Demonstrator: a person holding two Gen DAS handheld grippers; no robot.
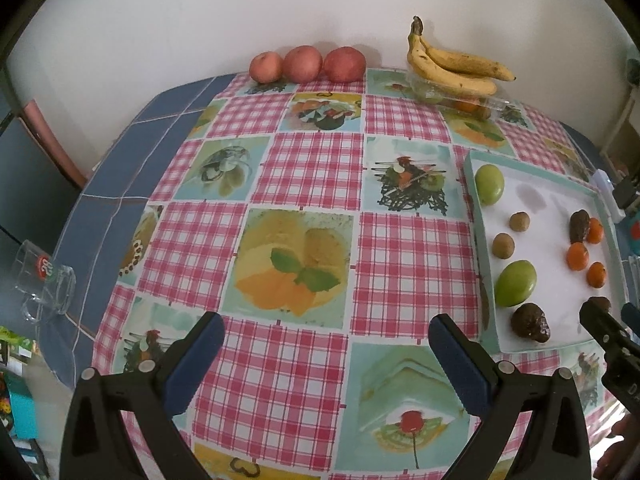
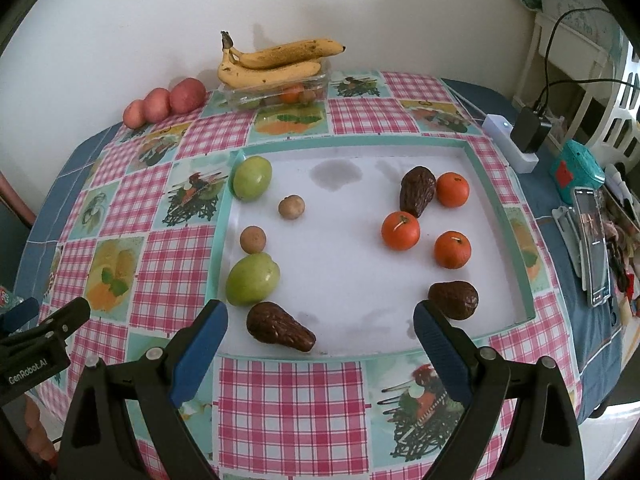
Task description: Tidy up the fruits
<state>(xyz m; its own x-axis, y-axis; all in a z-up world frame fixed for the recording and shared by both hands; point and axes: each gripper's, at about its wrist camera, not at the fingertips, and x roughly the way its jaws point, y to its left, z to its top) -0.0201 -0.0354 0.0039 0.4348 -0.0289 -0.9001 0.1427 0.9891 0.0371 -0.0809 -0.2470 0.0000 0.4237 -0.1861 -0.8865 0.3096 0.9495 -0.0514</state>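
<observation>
Both the left hand-held gripper [image 1: 326,334] and right hand-held gripper [image 2: 320,322] hang released at the desk's [image 2: 288,392] near edge, the right facing the tray [image 2: 352,146] where loosely scattered fruit lies within reach.

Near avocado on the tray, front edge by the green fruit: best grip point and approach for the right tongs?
Grip the avocado across its fat rounded end, probably from above with the right tongs, already open. It lies flat on the tray, neck tapering toward the right, so the neck would likely slip. The wide end sits close to the green fruit; keep clear of it.
</observation>
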